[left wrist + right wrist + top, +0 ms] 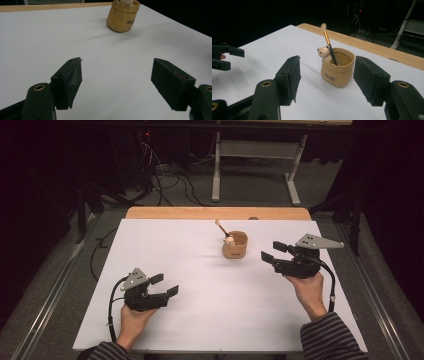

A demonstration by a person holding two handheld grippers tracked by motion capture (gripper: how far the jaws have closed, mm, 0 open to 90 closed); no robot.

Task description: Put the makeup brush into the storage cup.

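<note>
Left gripper point(165, 285): held in the person's left hand point(132, 315) at about 8 o'clock on the white table top point(200, 320); jaws spread wide with nothing between them; in the left gripper view point(116, 82) bare white surface lay in the gap
Right gripper point(273, 251): held in the right hand point(310, 290) at about 3 o'clock; jaws parted and empty, pointing toward the pot; in the right gripper view point(327, 80) the pot sat in the gap between them but farther off, untouched
Pot point(235, 245): small tan soft-sided cup standing upright at about 1 o'clock from the table's middle, near the far edge; dark lettering on its side point(337, 71)
Bear point(323, 53): small pale figure peeking over the pot's rim
Brush point(329, 46): dark handle with a gold band and pale tip, leaning out of the pot just beside the bear
Surroundings: wooden strip point(217, 213) along the far edge at 12 o'clock; striped sleeves point(330, 337) at 6 o'clock
</note>
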